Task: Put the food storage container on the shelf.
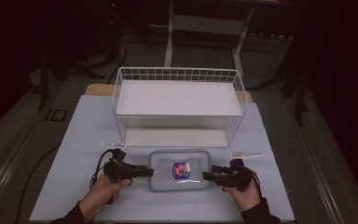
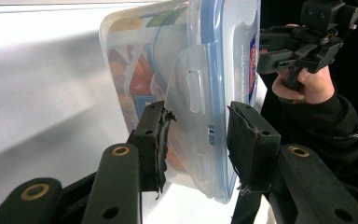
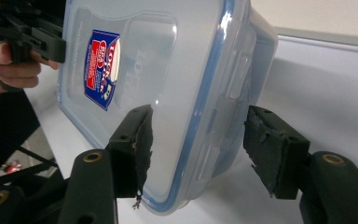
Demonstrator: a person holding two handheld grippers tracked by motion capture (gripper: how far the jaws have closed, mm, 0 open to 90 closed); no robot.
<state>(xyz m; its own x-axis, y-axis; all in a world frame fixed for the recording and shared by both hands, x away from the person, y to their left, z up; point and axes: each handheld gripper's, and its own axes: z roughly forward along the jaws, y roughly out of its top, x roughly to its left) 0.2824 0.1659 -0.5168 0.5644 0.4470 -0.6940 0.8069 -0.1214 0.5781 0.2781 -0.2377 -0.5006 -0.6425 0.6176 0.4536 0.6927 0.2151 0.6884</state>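
The clear plastic box with a blue-rimmed lid point(image 1: 180, 170) is pinched at one end by the left claw point(image 2: 196, 140) for steadiness; the right claw point(image 3: 198, 149) is held part-open around the opposite latch, not gripping.

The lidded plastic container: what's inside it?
Through the container's clear wall, a printed insert with orange food pictures shows. The lid and its label cover the rest.
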